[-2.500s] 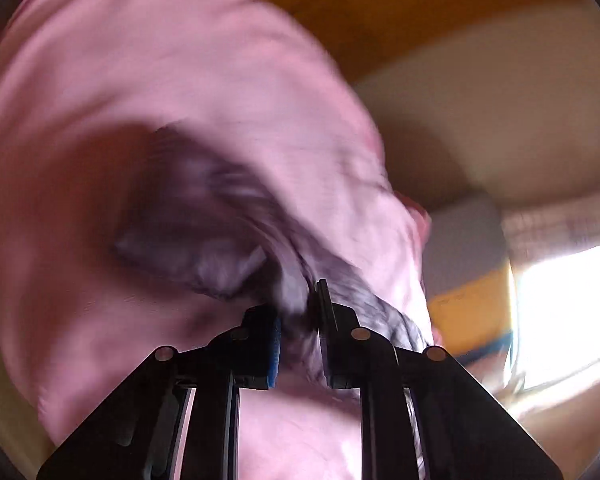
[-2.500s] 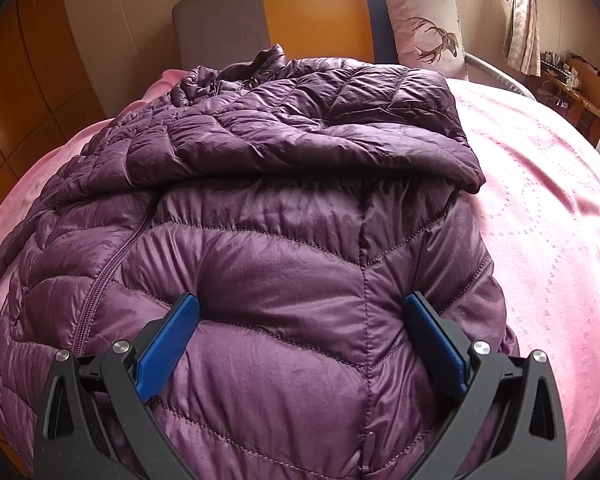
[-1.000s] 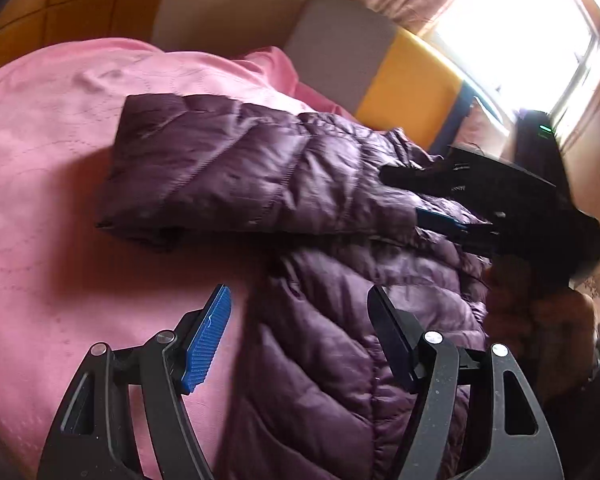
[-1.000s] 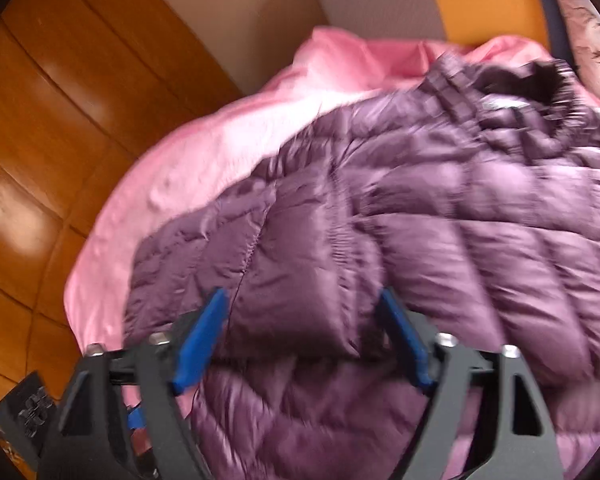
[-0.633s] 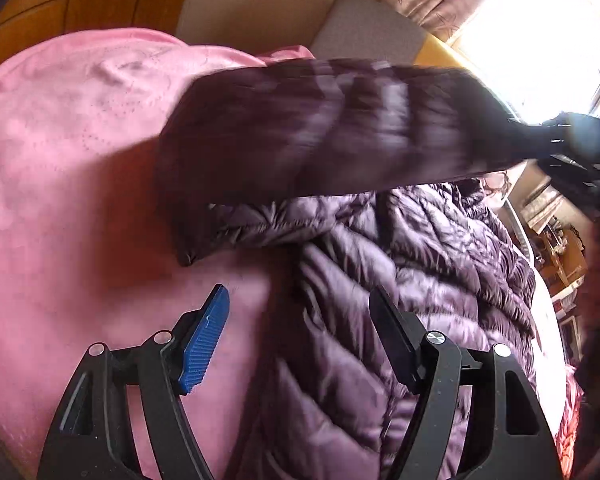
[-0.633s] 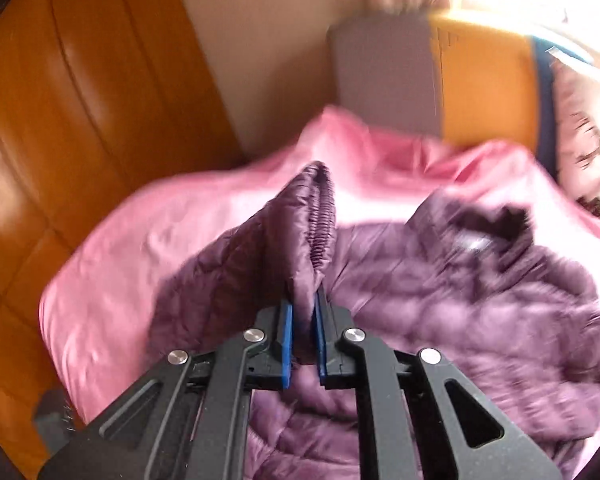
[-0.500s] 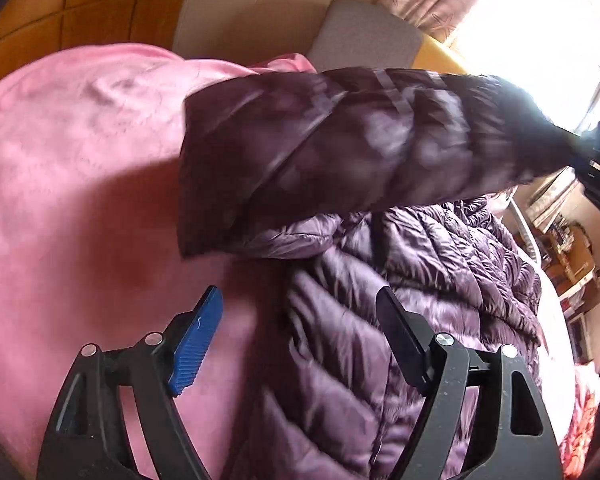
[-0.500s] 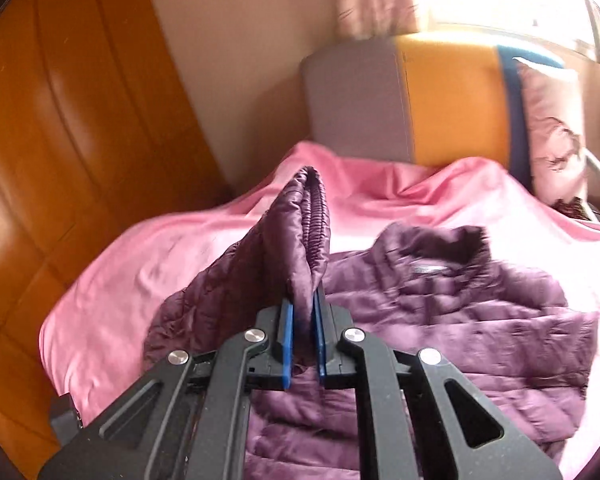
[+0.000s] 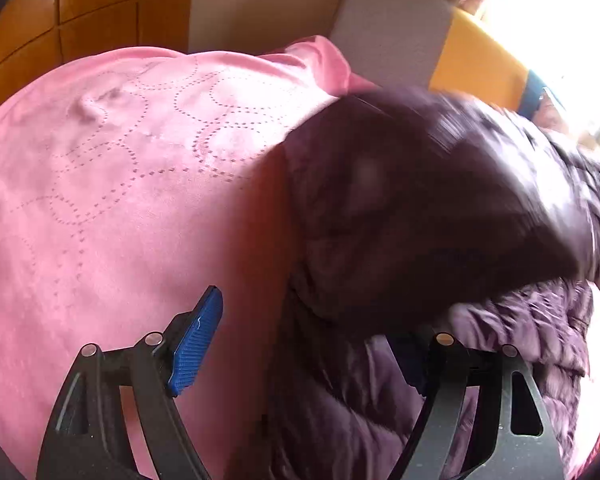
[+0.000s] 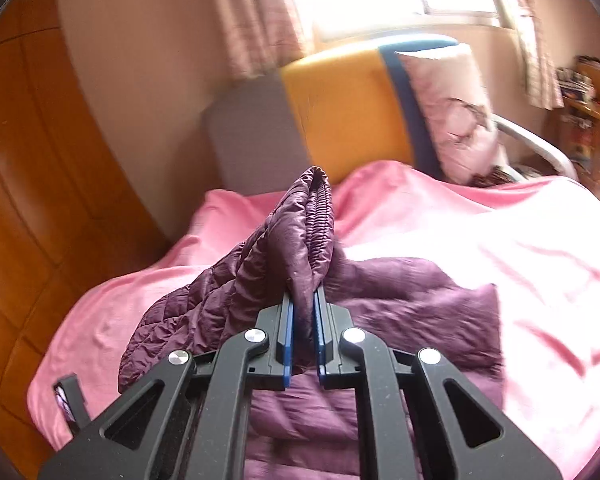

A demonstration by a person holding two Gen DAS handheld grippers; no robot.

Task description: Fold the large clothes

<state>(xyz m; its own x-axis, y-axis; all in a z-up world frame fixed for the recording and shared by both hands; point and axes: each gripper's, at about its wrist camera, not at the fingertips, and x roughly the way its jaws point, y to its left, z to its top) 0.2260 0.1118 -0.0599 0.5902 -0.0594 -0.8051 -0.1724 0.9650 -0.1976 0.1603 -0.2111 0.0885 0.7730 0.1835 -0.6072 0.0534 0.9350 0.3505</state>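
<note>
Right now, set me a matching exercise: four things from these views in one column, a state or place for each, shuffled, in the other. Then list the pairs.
Things:
1. right hand-held gripper
2. left hand-held gripper
3. pink bedspread
4. pillow

States or places:
A. leaning against the headboard
B. jaws open, nothing clamped
C. shut on the jacket sleeve
D. spread under the purple jacket

Pairs: 1-C, 2-B, 3-D, 4-A
</note>
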